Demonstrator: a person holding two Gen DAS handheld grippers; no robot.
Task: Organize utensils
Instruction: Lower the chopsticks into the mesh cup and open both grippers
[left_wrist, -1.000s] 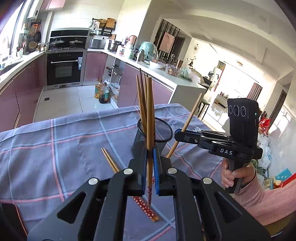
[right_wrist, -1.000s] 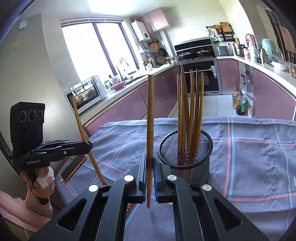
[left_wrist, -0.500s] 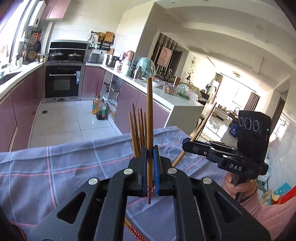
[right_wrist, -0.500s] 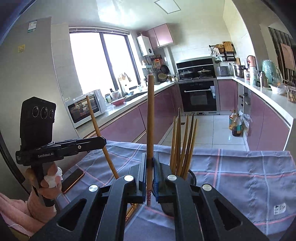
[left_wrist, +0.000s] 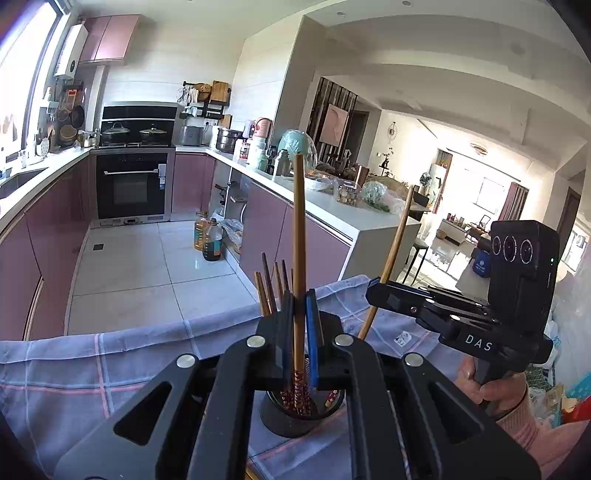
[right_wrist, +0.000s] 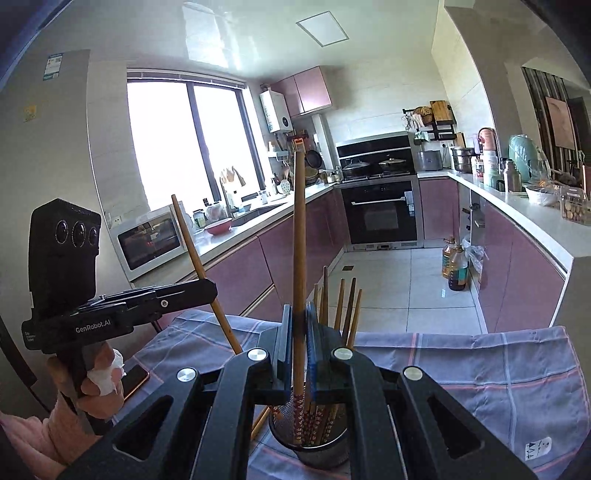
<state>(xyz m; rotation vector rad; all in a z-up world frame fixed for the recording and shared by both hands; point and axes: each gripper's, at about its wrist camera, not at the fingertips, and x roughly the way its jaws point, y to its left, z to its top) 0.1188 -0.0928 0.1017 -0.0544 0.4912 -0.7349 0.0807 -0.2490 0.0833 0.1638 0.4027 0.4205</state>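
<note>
Tablecloth (left_wrist: 110, 369) below; chopstick (left_wrist: 298, 236) upright between hand-held gripper (left_wrist: 299, 354) pads.

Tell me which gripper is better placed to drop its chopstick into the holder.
Right, probably: the right gripper holds its upright chopstick with the tip inside the mesh holder, while the left gripper's leaning chopstick ends left of the rim.

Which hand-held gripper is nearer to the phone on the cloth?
Left. The left hand-held gripper hangs close by the phone, a little above it; the right hand-held gripper is further right, over the mesh cup.
</note>
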